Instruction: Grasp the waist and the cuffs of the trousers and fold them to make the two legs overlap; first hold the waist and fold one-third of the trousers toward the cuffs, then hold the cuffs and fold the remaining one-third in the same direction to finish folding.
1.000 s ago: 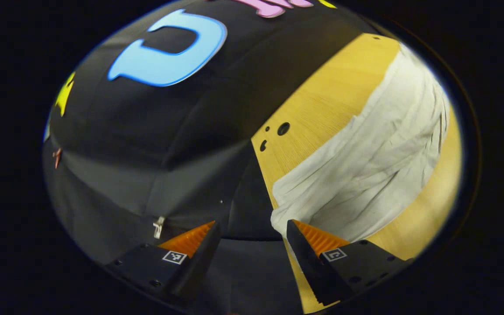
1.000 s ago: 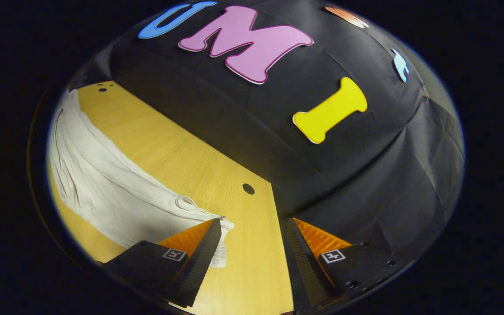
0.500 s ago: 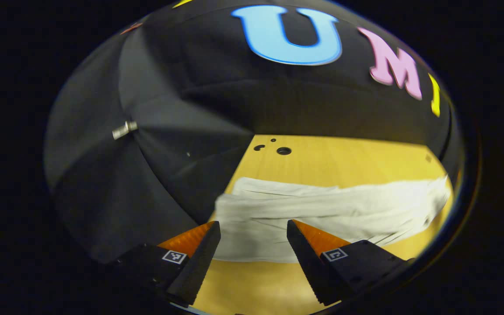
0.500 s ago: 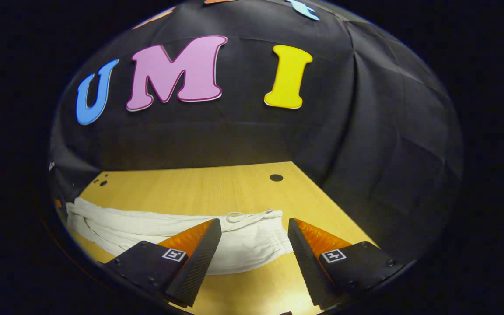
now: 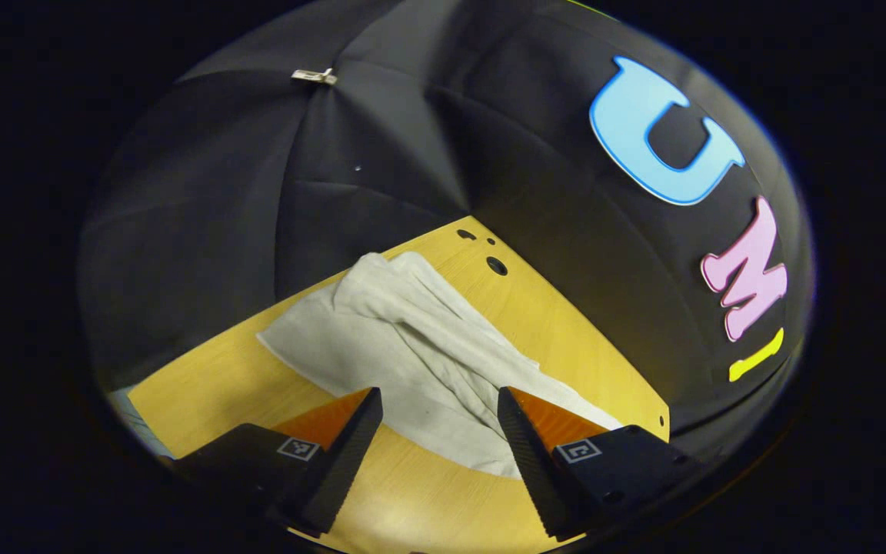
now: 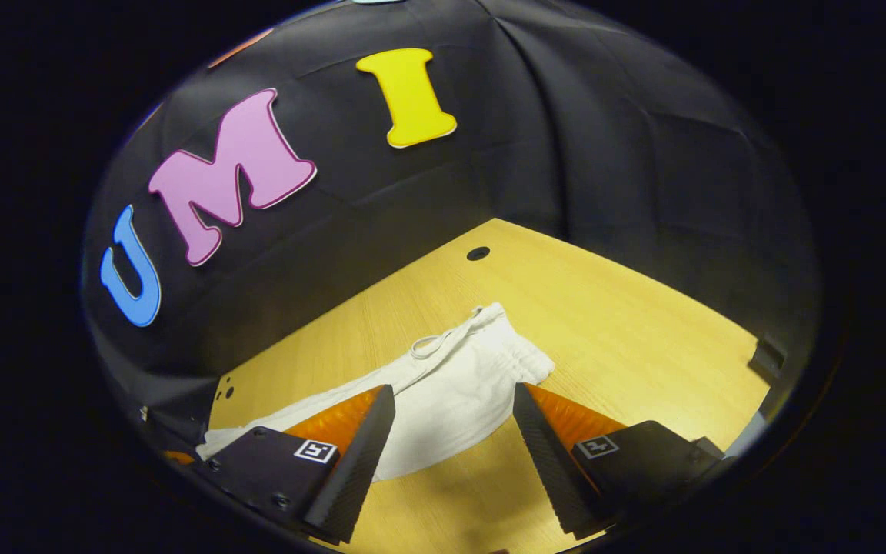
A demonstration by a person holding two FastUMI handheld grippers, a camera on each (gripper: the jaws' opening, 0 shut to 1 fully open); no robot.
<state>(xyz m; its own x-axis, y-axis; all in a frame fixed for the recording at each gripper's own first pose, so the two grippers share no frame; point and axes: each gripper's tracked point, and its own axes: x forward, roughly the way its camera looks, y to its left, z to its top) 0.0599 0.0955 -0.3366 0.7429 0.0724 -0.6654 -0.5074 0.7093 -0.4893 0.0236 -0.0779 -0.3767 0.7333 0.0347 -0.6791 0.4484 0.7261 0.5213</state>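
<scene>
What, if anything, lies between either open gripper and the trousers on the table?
Nothing visible does. The left gripper hangs open above the cuff end of the white trousers, and the right gripper hangs open above the waist with its drawstring. Around the cloth there is bare wooden table.

Bare desk (image 6: 627,308) lies open on the near side of the trousers (image 6: 458,385) and past the waist end — nothing stands on it there. Behind the trousers (image 5: 412,338) the black booth wall (image 5: 381,177) rises close along the desk's far edge — the one barrier to a reach from that side.
</scene>
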